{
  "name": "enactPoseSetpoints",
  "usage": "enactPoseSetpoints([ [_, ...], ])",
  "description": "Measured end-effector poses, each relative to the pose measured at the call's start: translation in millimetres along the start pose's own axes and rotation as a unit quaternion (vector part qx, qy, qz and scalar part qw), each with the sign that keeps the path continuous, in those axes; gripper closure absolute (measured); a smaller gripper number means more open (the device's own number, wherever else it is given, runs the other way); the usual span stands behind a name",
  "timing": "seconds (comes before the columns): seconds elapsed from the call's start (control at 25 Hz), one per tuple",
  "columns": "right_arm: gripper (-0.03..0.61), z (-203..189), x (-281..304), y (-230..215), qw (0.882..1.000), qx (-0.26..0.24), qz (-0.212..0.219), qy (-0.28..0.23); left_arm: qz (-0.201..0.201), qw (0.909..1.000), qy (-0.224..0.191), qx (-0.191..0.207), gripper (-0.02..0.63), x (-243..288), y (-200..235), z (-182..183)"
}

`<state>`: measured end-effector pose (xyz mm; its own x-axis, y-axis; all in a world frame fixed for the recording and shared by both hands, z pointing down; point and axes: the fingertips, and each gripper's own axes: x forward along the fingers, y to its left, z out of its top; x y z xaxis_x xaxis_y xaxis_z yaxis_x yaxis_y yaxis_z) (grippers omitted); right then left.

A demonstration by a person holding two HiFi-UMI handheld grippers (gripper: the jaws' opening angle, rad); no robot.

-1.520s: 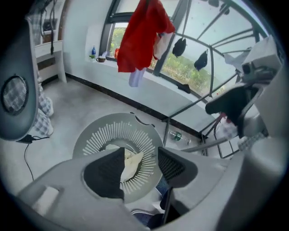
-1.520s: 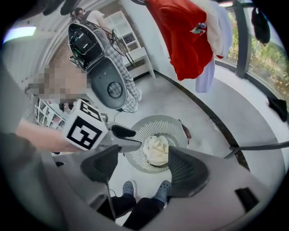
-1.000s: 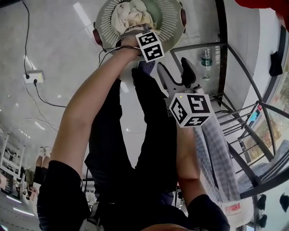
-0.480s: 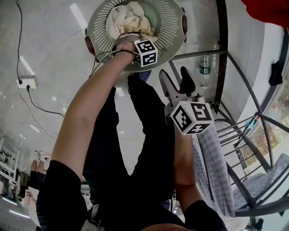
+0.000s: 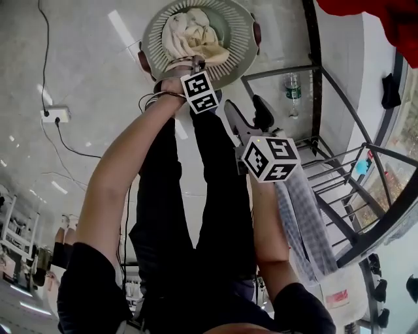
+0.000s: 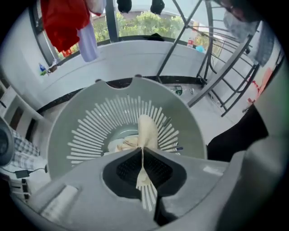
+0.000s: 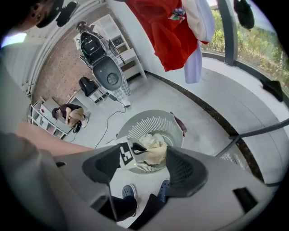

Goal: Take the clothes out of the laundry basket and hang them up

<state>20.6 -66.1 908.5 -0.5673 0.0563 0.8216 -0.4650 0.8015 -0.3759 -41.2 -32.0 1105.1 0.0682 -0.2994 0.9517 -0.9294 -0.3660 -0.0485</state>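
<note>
Cream garment (image 5: 196, 36) sits bunched in the laundry basket (image 5: 243, 26), at 12 o'clock in the head view, on the floor past my feet.

Left gripper (image 5: 188, 63) is at the basket's 6 o'clock rim and points steeply down. Its jaws are clamped on a fold of the cream garment. Left gripper view confirms it: pads together, a thin strip of cream cloth pinched in the seam. The cloth runs from the pinch toward 12 o'clock, down to the heap on the basket bottom. Most of the garment is inside the basket.

Right gripper (image 5: 246, 112) is at 4 o'clock from the left one, near it but apart, over my legs. Its jaws stand wide and have just been closing a little. Nothing is gripped, and no cloth touches either pad. Through the gap, the right gripper view shows only the basket, the left gripper's marker cube and my shoes (image 7: 128, 191) on the floor.

Other items, head view:
- Drying rack (image 5: 339, 111) at 3 o'clock, dark metal tubes.
- Checked cloth (image 5: 304, 222) hangs on the rack at 4 o'clock, just beside my right forearm.
- Water bottle (image 5: 292, 88) upright on the floor at 1 o'clock, next to the rack's frame.
- Red garment (image 5: 372, 10) hangs in the 1 o'clock corner.
- Power strip (image 5: 52, 114) on the floor at 9 o'clock, with its cable trailing off.
</note>
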Motion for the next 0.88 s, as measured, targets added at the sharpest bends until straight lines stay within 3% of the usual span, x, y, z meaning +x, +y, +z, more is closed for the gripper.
enactPoseSetpoints([
  [0.28, 0.261, 32, -70, 45, 1.000, -0.015, -0.001, 0.005, 0.008, 0.9923, -0.079, -0.095, 0.584, -154, 13, 31],
  [0.48, 0.261, 56, -121, 86, 0.999, -0.035, 0.005, 0.002, 0.012, 0.9739, -0.140, -0.179, 0.586, -265, 40, 59],
  [0.76, 0.261, 85, -203, 121, 0.999, -0.052, 0.004, -0.008, 0.008, 0.9544, -0.194, -0.227, 0.586, -409, 48, 105],
  [0.88, 0.262, 106, -231, 139, 0.998, -0.058, 0.018, -0.026, 0.000, 0.9406, -0.223, -0.256, 0.586, -464, 56, 124],
])
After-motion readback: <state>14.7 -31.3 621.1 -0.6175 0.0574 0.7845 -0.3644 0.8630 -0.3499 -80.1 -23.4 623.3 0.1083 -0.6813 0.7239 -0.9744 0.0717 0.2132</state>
